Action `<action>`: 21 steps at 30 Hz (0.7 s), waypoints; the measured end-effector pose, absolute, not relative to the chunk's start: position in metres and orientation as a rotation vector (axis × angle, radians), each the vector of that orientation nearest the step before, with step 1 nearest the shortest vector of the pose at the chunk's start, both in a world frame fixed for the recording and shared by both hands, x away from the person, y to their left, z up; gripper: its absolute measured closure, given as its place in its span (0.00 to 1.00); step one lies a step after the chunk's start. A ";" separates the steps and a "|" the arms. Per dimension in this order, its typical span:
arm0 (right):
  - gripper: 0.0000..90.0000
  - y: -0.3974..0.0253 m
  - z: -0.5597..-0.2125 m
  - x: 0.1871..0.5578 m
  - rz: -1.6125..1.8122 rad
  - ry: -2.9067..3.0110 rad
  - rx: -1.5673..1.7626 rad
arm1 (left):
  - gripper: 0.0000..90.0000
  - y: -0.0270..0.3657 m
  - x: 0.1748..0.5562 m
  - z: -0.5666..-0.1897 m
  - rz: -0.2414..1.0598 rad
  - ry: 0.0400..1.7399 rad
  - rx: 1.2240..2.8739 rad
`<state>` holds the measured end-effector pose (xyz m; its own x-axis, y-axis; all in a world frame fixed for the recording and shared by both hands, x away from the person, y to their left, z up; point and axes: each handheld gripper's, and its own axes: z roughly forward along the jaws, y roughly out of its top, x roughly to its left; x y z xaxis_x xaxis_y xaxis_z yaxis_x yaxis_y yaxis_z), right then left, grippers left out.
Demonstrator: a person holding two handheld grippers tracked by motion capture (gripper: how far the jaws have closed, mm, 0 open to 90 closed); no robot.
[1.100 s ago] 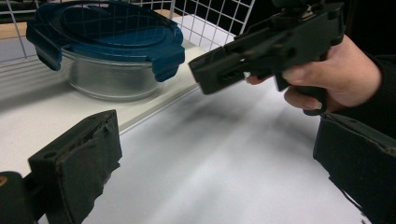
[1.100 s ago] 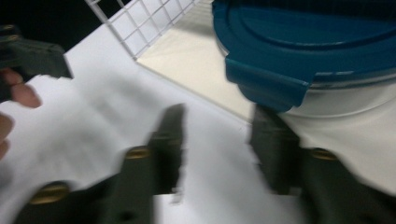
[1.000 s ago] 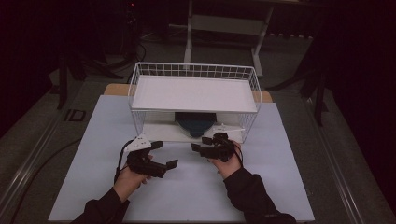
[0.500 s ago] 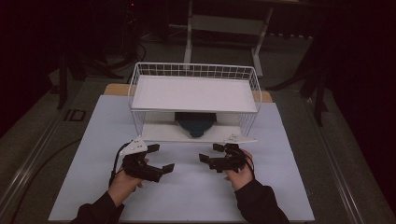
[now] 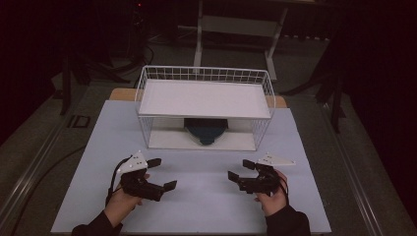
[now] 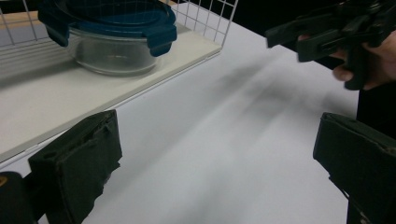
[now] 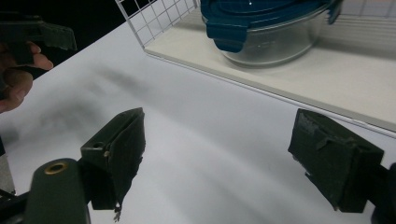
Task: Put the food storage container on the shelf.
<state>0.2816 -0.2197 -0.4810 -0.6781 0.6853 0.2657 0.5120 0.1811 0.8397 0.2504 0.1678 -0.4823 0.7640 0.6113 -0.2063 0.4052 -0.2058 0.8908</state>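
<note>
While both hands rest low near the front edge, the pale white surface point(image 5: 196, 206) lies bare between them, likely so either arm can reach forward unhindered. Beyond it stands the white wire two-tier rack point(image 5: 204, 105), its upper shelf shading the lower white board. On that board, under the shelf and near its front edge, sits the round clear glass container with a dark blue clip-on lid point(image 5: 205, 131); from above it is a dark blur, while the gripper views show glass walls and lid clips. The left claw point(image 5: 163, 173) and right claw point(image 5: 241, 170) both gape wide, holding nothing, well apart from the container.
</note>
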 end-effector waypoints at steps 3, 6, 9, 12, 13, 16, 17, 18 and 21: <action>0.20 -0.227 -0.480 0.273 1.486 2.269 1.155 | 0.01 0.168 0.248 -0.485 0.234 0.785 1.844; 0.20 -0.233 -0.480 0.267 1.451 2.263 1.144 | 0.01 0.167 0.247 -0.490 0.229 0.792 1.844; 0.20 -0.239 -0.482 0.264 1.442 2.253 1.157 | 0.01 0.164 0.247 -0.497 0.217 0.794 1.864; 0.20 -0.245 -0.488 0.261 1.434 2.264 1.180 | 0.01 0.161 0.246 -0.499 0.211 0.783 1.873; 0.20 -0.246 -0.491 0.260 1.432 2.273 1.188 | 0.01 0.160 0.246 -0.500 0.215 0.774 1.876; 0.20 -0.249 -0.500 0.261 1.413 2.300 1.221 | 0.01 0.160 0.246 -0.500 0.226 0.764 1.867; 0.20 -0.249 -0.502 0.263 1.396 2.302 1.224 | 0.01 0.160 0.247 -0.501 0.226 0.768 1.864; 0.20 -0.250 -0.503 0.265 1.388 2.300 1.226 | 0.01 0.160 0.247 -0.501 0.227 0.770 1.864; 0.20 -0.253 -0.505 0.268 1.385 2.290 1.239 | 0.01 0.160 0.249 -0.502 0.226 0.777 1.857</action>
